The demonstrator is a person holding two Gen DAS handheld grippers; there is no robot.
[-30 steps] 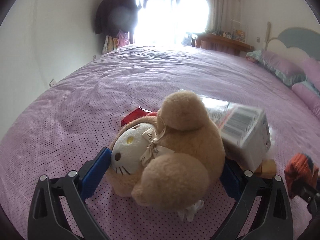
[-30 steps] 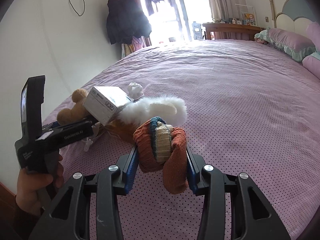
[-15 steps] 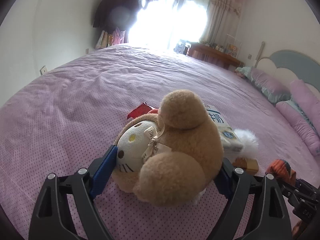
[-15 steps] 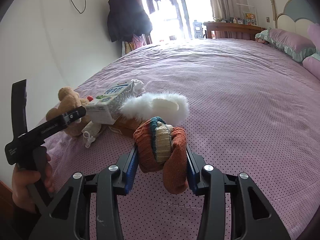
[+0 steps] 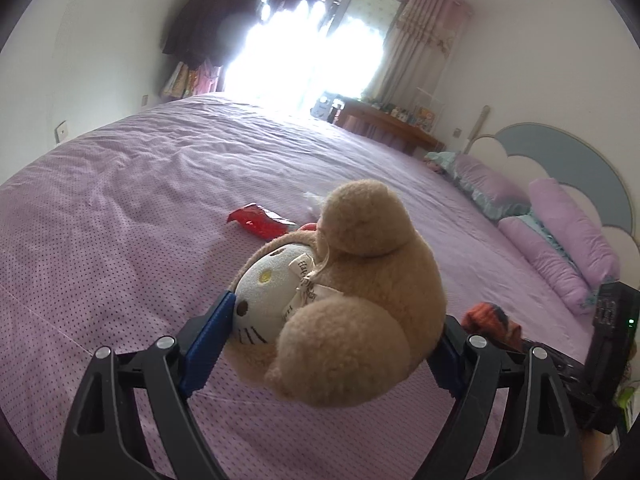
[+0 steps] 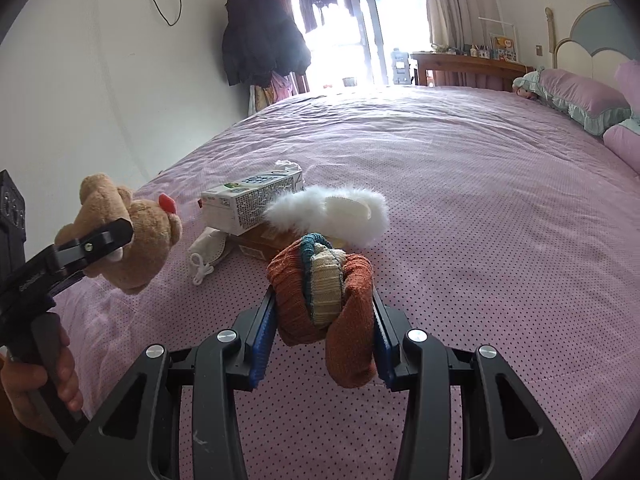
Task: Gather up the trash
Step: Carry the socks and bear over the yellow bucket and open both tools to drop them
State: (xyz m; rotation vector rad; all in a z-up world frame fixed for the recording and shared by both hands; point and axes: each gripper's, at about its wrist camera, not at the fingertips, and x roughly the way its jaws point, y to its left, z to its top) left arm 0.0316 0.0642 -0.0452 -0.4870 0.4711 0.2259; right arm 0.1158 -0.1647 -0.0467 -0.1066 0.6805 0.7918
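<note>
My left gripper (image 5: 334,316) is shut on a tan plush toy (image 5: 352,296) with a white cat face, held above the purple bed (image 5: 140,208). In the right wrist view the same toy (image 6: 136,240) hangs at the left, clear of the bedcover. My right gripper (image 6: 322,304) is shut on a rolled bundle of orange, teal and cream socks (image 6: 320,276). A red wrapper (image 5: 260,222) lies on the bed beyond the toy. A white milk carton (image 6: 248,204) rests on a flat brown box (image 6: 264,240), with a crumpled white tissue (image 6: 288,166) behind it.
A white fluffy slipper-like item (image 6: 332,212) lies beside the carton and a white cloth piece with a cord (image 6: 208,252) lies in front of it. Purple pillows (image 6: 580,96) and a headboard stand at the right. Coats (image 6: 260,48) hang by the bright window. A hand (image 6: 36,376) grips the left handle.
The left gripper has carried the plush toy up and to the left, away from the carton, which now lies on the pile. The right gripper still holds the socks and has shifted only slightly.
</note>
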